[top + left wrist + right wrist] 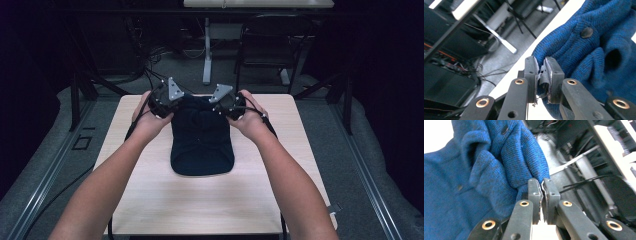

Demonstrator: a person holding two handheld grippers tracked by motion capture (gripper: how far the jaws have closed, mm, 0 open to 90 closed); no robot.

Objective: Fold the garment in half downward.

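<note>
A dark blue knitted garment (202, 142) with buttons lies folded on the light wooden table (150, 195), near its far middle. My left gripper (172, 107) is shut on the garment's far left corner, and the knit (584, 47) is pinched between the jaws of the left gripper (542, 66). My right gripper (225, 107) is shut on the far right corner, with the knit (499, 167) bunched in folds just beyond the right gripper (541, 186). A dark button (586, 32) shows on the fabric.
Beyond the table's far edge are a white desk leg (206, 55), a dark chair (270, 45) and loose cables (150, 65) on the grey floor. Metal rails (365, 175) run along both sides of the table.
</note>
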